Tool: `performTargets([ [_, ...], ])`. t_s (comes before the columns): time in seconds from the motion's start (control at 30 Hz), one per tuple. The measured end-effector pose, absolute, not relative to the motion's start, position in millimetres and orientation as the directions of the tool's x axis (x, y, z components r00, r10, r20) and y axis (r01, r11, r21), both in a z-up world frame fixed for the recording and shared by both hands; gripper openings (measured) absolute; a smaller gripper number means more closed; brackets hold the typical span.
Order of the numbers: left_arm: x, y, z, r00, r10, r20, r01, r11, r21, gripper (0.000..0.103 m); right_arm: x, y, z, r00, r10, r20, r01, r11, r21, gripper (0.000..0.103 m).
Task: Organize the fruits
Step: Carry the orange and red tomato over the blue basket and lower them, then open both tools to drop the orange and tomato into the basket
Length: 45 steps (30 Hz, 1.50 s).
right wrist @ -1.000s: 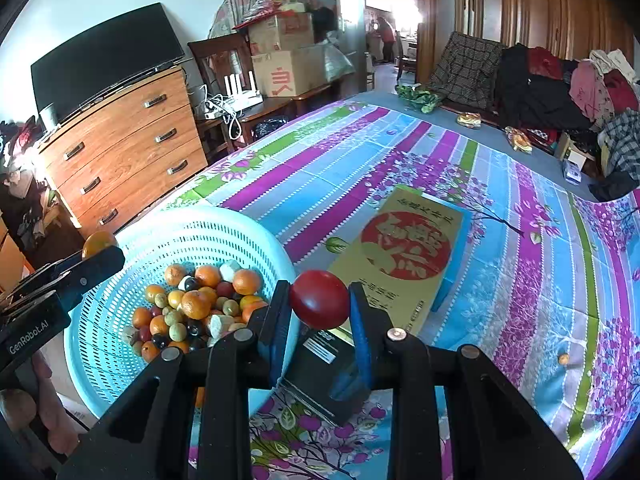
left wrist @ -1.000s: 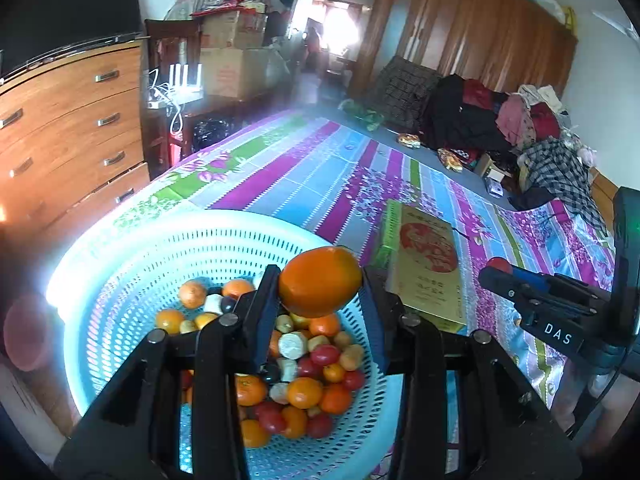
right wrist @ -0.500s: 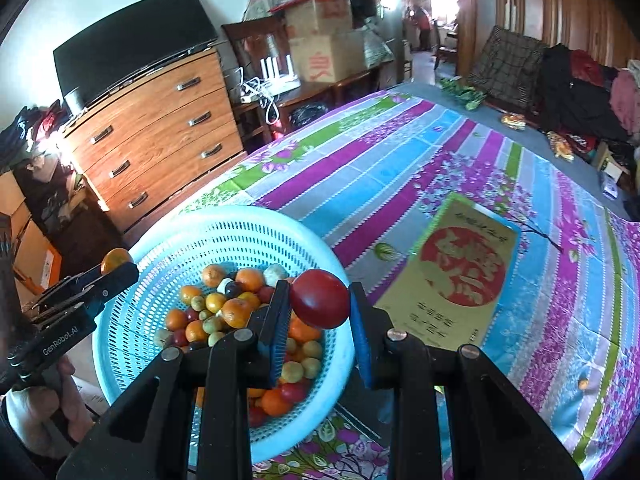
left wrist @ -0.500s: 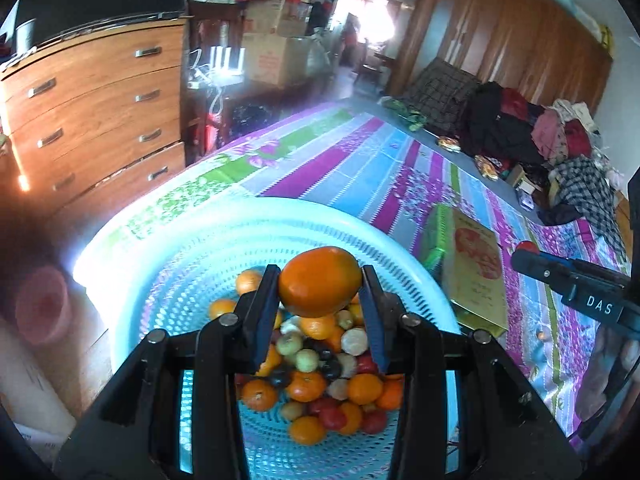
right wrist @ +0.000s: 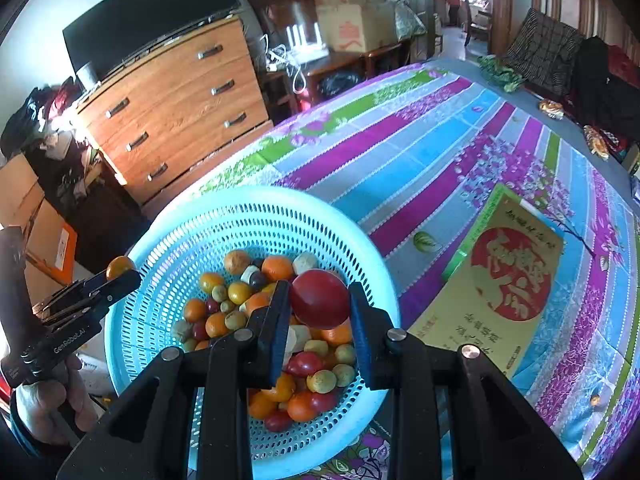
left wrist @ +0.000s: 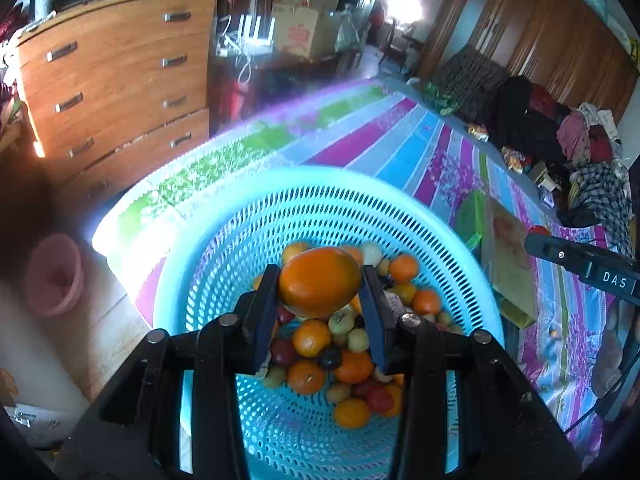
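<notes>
**Two fruits poised over a nearly full basket**

My left tongs (left wrist: pixel 320 280) are clamped on an orange fruit (left wrist: pixel 319 280), and my right tongs (right wrist: pixel 320 300) pinch a red fruit (right wrist: pixel 319 298); both hang above the blue perforated basket (right wrist: pixel 168 240), neither fruit yet let go. Below them the basket already holds a heap of small fruits (right wrist: pixel 240 304), orange, red, yellow-green and a few pale ones, piled toward its centre. The basket sits at the corner of a bed covered in a striped floral sheet (right wrist: pixel 400 152), with a yellow and red box (right wrist: pixel 508 280) lying just beside it. From the right view I can see the hand (right wrist: pixel 44 404) carrying the left tongs at the basket's far rim. I judge the gathering mostly done: these two remain to be dropped in. A small orange speck (right wrist: pixel 595 400) lies well apart on the sheet; I cannot tell whether it is fruit.
</notes>
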<state>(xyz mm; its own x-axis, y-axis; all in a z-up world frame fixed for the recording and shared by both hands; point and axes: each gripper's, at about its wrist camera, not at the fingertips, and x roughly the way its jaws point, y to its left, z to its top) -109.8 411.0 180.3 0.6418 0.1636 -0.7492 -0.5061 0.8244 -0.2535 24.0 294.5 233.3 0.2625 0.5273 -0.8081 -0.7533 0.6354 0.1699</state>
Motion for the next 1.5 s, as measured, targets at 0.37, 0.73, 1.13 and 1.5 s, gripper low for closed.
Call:
performTargets([
  [0.37,-109,431,162,0.580,0.081,-0.810,-0.539,0.785,-0.307,0.040,28,309,196,0.178,0.460,-0.870,-0.749,0.636,0.183,0.032],
  [0.73,-106,433,147,0.553,0.034,-0.833,-0.535,0.781,-0.323,0.040,27,313,184,0.153,0.443,-0.883,-0.746,0.638,0.191,0.033],
  [1.13,-105,428,136,0.579,-0.011,-0.816,-0.506,0.780,-0.369,0.103,22,312,175,0.164,0.442,-0.882,-0.751,0.635,0.179,0.082],
  [1.5,-97,403,177,0.665,0.076,-0.743,-0.459,0.827,-0.326,0.103,-4,268,219,0.306,0.565,-0.766,-0.743,0.645,0.179,0.084],
])
